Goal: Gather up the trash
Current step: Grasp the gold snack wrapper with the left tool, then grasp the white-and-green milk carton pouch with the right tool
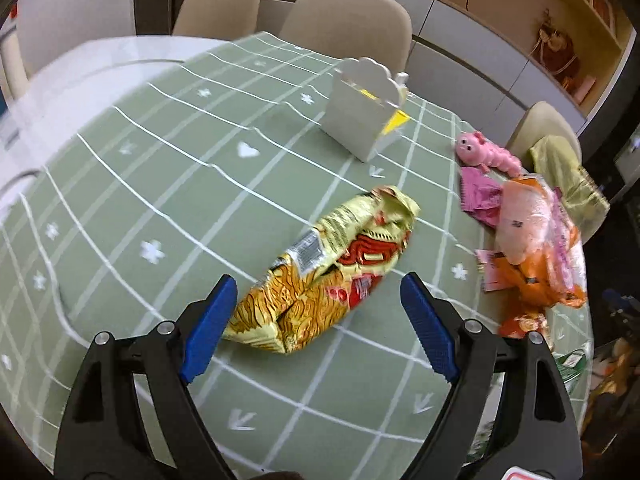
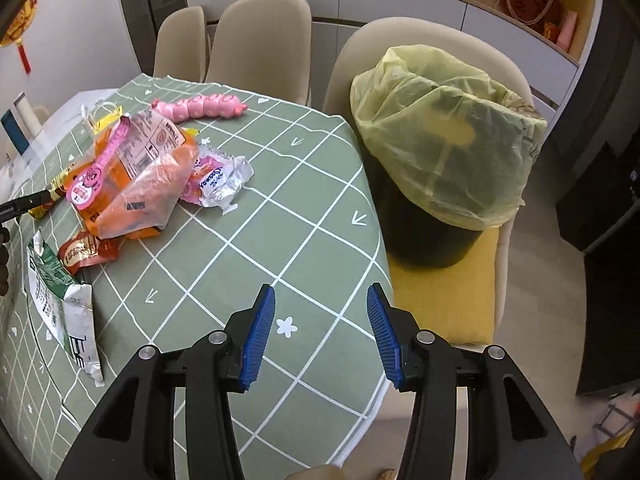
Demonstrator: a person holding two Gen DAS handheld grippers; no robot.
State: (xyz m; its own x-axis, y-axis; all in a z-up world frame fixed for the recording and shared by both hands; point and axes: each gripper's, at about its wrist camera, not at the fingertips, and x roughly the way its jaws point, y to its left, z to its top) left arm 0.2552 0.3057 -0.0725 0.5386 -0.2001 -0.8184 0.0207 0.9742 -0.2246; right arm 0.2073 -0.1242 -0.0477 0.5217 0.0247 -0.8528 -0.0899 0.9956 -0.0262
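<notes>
Trash is scattered over the green checked tablecloth (image 1: 160, 184), and the left gripper (image 1: 316, 300) hangs above a crumpled yellow snack bag (image 1: 320, 272), jaws wide apart with nothing held. The bag lies skewed between and just ahead of the fingers, its lower end almost at the left pad; a good grab likely means coming down over the puffy middle and closing across the narrow width, so the slick foil does not slide out.

Off to that gripper's right lie an orange wrapper (image 1: 536, 248) heaped with a pink wrapper (image 1: 480, 196), and beyond them a pink toy caterpillar (image 1: 488, 152) that looks like no trash. A white paper box (image 1: 360, 112) stands ahead.

The right gripper (image 2: 320, 320) is also open and empty over bare cloth. Ahead to its right a bin lined with a yellow bag (image 2: 440, 140) sits on a chair (image 2: 440, 300) close against the table edge; a green-and-white carton (image 2: 60, 300) lies to its left
</notes>
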